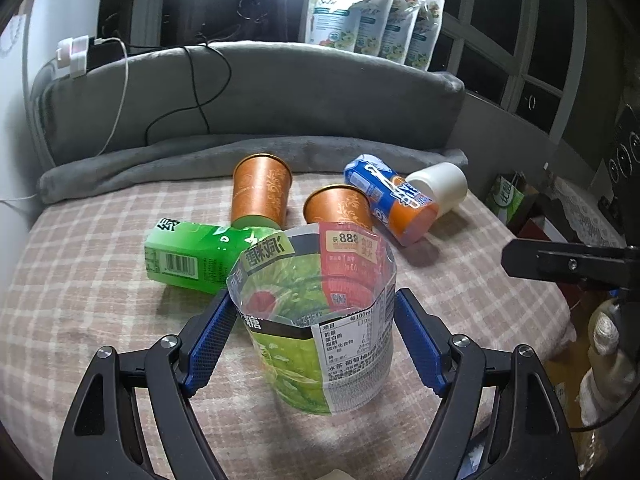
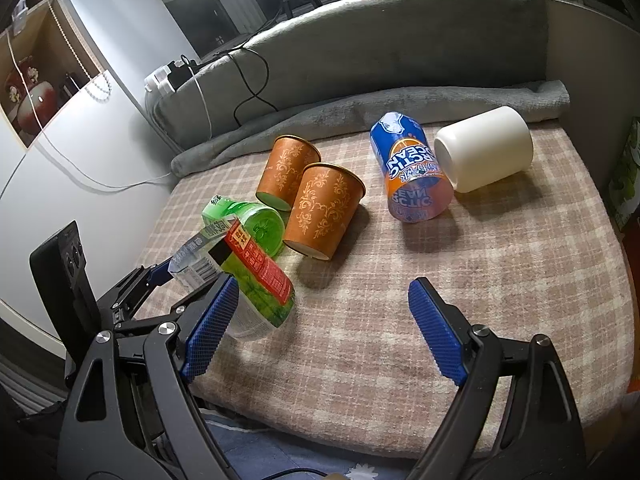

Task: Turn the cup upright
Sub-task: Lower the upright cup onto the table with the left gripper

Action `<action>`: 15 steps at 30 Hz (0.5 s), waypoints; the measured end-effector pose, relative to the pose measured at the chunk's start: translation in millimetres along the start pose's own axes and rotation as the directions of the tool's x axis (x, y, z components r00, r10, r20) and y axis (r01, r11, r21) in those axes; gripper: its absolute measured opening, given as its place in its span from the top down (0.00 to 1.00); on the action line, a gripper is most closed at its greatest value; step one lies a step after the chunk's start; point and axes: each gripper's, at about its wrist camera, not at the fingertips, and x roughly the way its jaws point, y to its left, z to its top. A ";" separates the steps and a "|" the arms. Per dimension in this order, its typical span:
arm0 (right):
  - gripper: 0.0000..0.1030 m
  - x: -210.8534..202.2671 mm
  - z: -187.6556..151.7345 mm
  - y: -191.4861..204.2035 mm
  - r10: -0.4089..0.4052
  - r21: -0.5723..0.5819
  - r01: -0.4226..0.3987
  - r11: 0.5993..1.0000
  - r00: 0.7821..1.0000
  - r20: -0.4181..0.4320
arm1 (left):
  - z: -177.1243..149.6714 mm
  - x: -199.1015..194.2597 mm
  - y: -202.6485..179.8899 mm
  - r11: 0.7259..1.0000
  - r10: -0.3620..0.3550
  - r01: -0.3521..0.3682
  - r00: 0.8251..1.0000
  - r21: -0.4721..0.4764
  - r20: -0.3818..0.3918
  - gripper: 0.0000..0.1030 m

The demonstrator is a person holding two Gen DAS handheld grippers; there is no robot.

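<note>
while the plaid blanket (image 2: 440,280) carries several cups lying on their sides, i read the job as partly under way, not finished.

largest first. beyond my right fingertips and to their right lies the white cup (image 2: 486,148), on its side, mouth toward the blue-and-orange cup (image 2: 412,172), which also lies on its side and touches it. straight beyond the left pad of my right gripper (image 2: 320,328) lie two orange paper cups (image 2: 326,210), both tipped over, with a green cup (image 2: 256,220) just beside them, also down. none of these is upright.

the cut bottle cup (image 1: 320,312) is the one in hand. it sits between the pads of my left gripper (image 1: 316,340), open mouth up and toward the camera, base low. the left pad touches its wall; the right pad is at the wall too, and i judge the gripper clamped on it. in the right wrist view the cup looks tilted, its base raised off the blanket or barely meeting it; i cannot tell which.

my right gripper stands wide apart, holding nothing, bare blanket between its pads.

judgement: the turn of this cup is nearly complete. remaining: level it, seat the base on the blanket, release. the other cups remain untouched on their sides.
</note>
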 end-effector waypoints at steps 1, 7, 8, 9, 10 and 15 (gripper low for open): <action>0.13 0.0 0.0 0.1 -0.001 0.000 0.001 1.000 1.000 0.000 | -0.1 0.1 -1.5 1.000 -0.003 0.003 1.000 0.006 -0.003 0.22; 0.13 -0.8 -0.4 -0.4 -0.001 0.003 0.001 1.000 1.000 0.003 | 1.5 2.2 -4.6 1.000 -0.027 0.027 0.999 0.001 -0.019 0.22; 0.13 -0.9 -0.3 -0.6 -0.001 0.003 0.001 1.000 1.000 0.003 | 1.7 2.5 -4.6 1.000 -0.029 0.029 0.999 -0.001 -0.021 0.22; 0.13 -1.1 -0.3 -0.9 -0.001 0.004 0.001 1.000 1.000 0.004 | 1.3 2.6 -4.9 1.000 -0.031 0.031 0.999 -0.003 -0.023 0.22; 0.13 -1.7 -0.6 -1.8 -0.001 0.004 0.001 1.000 1.000 0.004 | 1.1 2.5 -5.1 0.999 -0.032 0.032 0.999 -0.005 -0.025 0.22; 0.13 -3.6 -1.0 -5.0 -0.001 0.011 0.001 1.000 1.000 0.008 | 0.9 3.3 -5.4 0.998 -0.062 0.062 0.997 -0.015 -0.045 0.22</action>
